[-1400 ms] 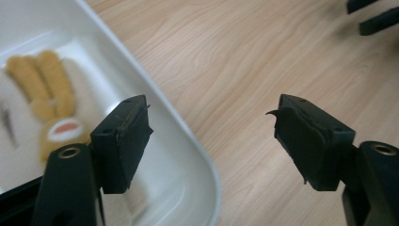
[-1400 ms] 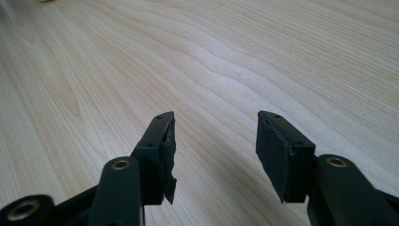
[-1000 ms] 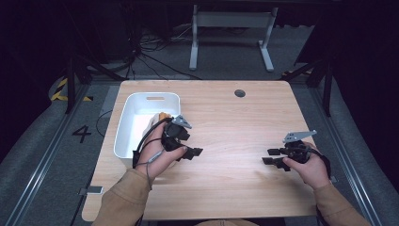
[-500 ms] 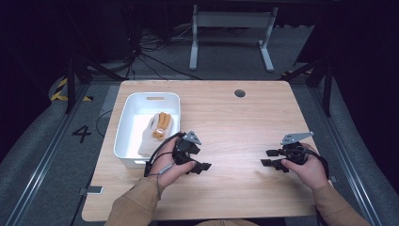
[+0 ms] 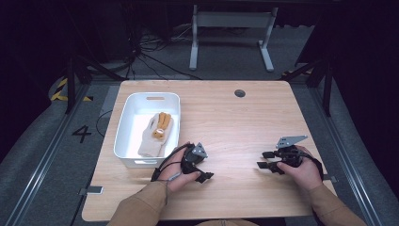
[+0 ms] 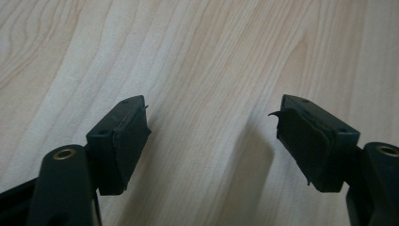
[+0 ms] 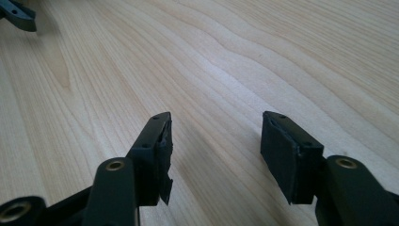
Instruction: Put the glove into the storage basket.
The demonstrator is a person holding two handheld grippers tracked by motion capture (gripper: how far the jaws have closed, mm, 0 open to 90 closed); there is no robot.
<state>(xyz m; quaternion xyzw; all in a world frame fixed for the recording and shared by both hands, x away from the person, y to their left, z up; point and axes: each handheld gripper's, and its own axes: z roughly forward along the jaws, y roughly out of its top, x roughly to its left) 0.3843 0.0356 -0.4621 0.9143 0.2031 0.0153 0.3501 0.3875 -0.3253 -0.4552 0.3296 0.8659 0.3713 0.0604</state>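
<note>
Item: left gripper (image 5: 203,177), held in the person's left hand (image 5: 181,170) low over the near part of the wooden surface (image 5: 226,122), just beside the front right corner of the white bin (image 5: 126,126). Jaws released and spread wide, nothing between them; in the left gripper view they frame bare wood grain. A black cable loops from its body toward the sleeve.

Item: right gripper (image 5: 263,160), held in the right hand (image 5: 301,167) near the right edge of the surface, well apart from the left one. Jaws released, empty, pointing toward the middle of the surface; a grey three-cornered plate sits on top. In the right gripper view (image 7: 214,141) only wood lies between the pads, and a dark tip of the other gripper shows at the top left corner.

Item: glove (image 5: 156,134), pale with orange-brown fingertips, lying flat inside the white bin toward its right wall, untouched by either gripper. The bin has a slot handle in its far wall.

Writing: a large numeral "4" (image 5: 82,133) marked on the grey floor left of the surface; yellow-and-black hazard striping (image 5: 63,92) farther back. No brand legible on the grippers or bin.

Surroundings: a round cable grommet (image 5: 240,93) at the far edge of the surface; a grey stand base (image 5: 230,40) and loose cables (image 5: 146,56) on the floor behind. Nothing lies between the grippers.
</note>
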